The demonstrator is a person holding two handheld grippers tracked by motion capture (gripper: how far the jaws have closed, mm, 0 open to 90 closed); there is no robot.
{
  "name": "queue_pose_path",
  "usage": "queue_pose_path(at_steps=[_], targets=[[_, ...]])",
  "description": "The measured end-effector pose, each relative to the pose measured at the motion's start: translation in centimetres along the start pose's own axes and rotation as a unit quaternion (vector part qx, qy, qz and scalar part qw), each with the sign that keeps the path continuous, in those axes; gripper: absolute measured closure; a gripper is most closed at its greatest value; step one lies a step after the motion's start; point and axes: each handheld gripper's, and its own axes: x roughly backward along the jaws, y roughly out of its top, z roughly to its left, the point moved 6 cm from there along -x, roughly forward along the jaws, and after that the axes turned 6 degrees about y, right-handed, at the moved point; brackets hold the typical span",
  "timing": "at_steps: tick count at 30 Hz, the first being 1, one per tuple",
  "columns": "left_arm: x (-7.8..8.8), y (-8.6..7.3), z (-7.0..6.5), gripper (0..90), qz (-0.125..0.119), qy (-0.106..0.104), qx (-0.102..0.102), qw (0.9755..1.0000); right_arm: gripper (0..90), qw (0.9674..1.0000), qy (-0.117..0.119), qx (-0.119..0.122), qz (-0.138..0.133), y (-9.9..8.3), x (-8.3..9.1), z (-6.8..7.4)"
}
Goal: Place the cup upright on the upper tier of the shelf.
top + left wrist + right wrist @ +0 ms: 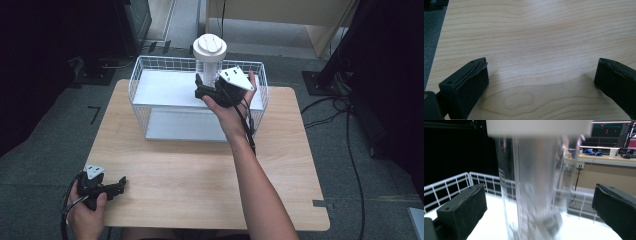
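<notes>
A clear bottle (210,67) with a wide white lid (210,47) stands upright inside a white wire basket (150,62) at the table's far side. My right gripper (205,85) is at the bottle's lower part, held from the right by a hand. In the right gripper view the blurred bottle (536,182) rises between the two black jaws, which stand wide apart and clear of it; the right gripper (540,195) is open. My left gripper (120,185) rests open at the table's near left corner, and in its own view the left gripper (541,70) has bare wood between its jaws.
The basket holds a white floor panel (165,87) and sits on a grey plate (185,125) on the wooden table (190,170). Basket wire (454,185) runs behind the right jaws. Cables (350,150) lie on the floor to the right. A desk with screens (609,150) stands beyond.
</notes>
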Motion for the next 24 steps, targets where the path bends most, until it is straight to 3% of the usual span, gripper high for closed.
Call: queue_pose_path(at_steps=[6,13,24], targets=[[0.0,0.0,0.0,0.0,0.000,0.000,0.000,1.0000,0.0,1.0000,0.000,-0.006,0.005,-1.5,1.6,-0.4],[0.0,0.0,0.0,0.0,0.000,0.000,0.000,1.0000,0.0,0.9999,0.003,0.005,0.010,-3.4,4.0,-0.6],[0.0,0.0,0.0,0.0,0.000,0.000,0.000,1.0000,0.0,0.9995,0.019,-0.009,0.023,-7.1,7.1,-1.0]])
